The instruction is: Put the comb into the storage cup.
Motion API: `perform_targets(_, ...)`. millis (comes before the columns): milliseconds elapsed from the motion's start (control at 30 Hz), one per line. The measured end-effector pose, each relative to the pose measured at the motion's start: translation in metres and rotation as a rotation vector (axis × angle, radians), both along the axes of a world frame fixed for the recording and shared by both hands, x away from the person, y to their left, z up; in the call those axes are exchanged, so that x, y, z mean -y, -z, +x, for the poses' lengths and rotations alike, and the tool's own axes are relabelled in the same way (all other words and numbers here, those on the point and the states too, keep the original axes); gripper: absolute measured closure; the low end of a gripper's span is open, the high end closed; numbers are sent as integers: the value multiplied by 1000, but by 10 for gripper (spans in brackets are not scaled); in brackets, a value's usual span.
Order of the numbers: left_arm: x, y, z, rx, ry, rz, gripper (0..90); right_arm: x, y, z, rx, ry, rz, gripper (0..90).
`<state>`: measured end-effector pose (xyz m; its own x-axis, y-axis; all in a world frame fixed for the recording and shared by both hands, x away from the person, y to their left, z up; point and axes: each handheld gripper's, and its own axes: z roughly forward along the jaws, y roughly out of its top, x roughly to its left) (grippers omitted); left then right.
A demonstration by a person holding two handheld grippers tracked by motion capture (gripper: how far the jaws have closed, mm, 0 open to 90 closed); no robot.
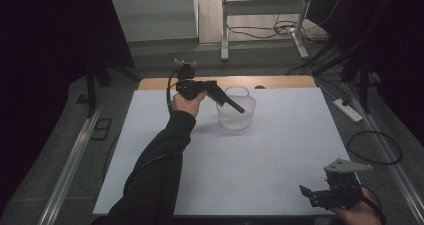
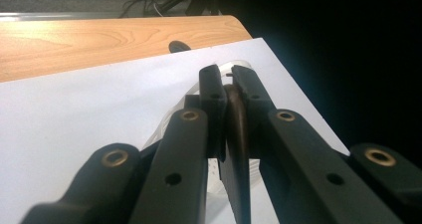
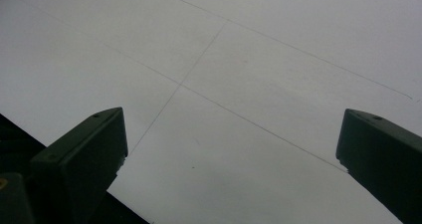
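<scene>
White basket (image 1: 236, 116) on white-sheeted table (image 1: 280, 155)

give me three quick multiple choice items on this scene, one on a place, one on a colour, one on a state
1. Where does the basket stand?
A. on the far half of the white table
B. at the near edge
C. on the floor

2. What colour is the basket?
A. red
B. white
C. black

3. How is the right tool?
A. shut on the basket
B. open, holding nothing
C. shut on a cable

Key: 1 A, the high view shows it near the far edge, below the left tool; 2 B, its mesh wall is white; 3 B, the right gripper view shows its jaws wide apart over bare table.
</scene>
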<state>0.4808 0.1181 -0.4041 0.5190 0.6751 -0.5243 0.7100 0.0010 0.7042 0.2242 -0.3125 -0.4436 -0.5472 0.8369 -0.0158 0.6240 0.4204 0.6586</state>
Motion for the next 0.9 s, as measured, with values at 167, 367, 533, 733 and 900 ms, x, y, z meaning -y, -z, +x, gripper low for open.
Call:
perform_targets(167,4,4,2,-6,-3,5,837,0,0,0,-2,-1,0,2)
perform_targets(367,8,8,4,-7,-7,5,837,0,0,0,-3,-3,0,2)
perform_targets(533,11,13,5,-9,-10,3,837,0,0,0,-3,-4,0,3)
perform_targets(733,13,23,7,-20,-15,-6,837,0,0,0,-4,-6,1,4)
perform_targets(900,15,29,7,-28,-11,-33,837,0,0,0,-3,-6,3,4)
